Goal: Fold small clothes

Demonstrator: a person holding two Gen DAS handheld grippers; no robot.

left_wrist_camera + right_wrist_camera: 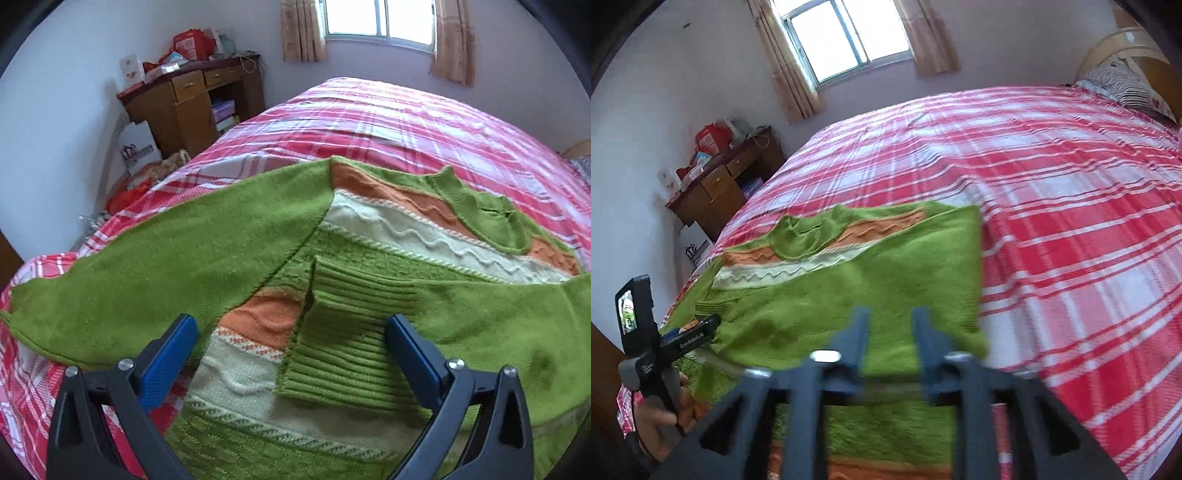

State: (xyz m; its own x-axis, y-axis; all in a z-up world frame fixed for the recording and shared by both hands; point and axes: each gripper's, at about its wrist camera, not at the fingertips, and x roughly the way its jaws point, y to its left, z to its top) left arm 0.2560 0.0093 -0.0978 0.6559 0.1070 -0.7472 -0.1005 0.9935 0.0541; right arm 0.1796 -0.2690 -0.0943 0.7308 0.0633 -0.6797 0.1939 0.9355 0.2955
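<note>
A green knit sweater with orange and cream bands lies flat on the plaid bed, collar toward the far right. A green sleeve is folded across its front, and the sleeve's ribbed cuff rests on the chest. My left gripper hovers open just above that cuff, blue pads wide apart and holding nothing. In the right wrist view the sweater spreads below my blurred right gripper. Its fingers stand apart over the green knit with nothing pinched. A hand grips the other tool's handle at the lower left.
The red and white plaid bed cover stretches far to the right of the sweater. A wooden desk piled with red boxes stands in the far left corner, a white bag beside it. A striped pillow lies by the headboard.
</note>
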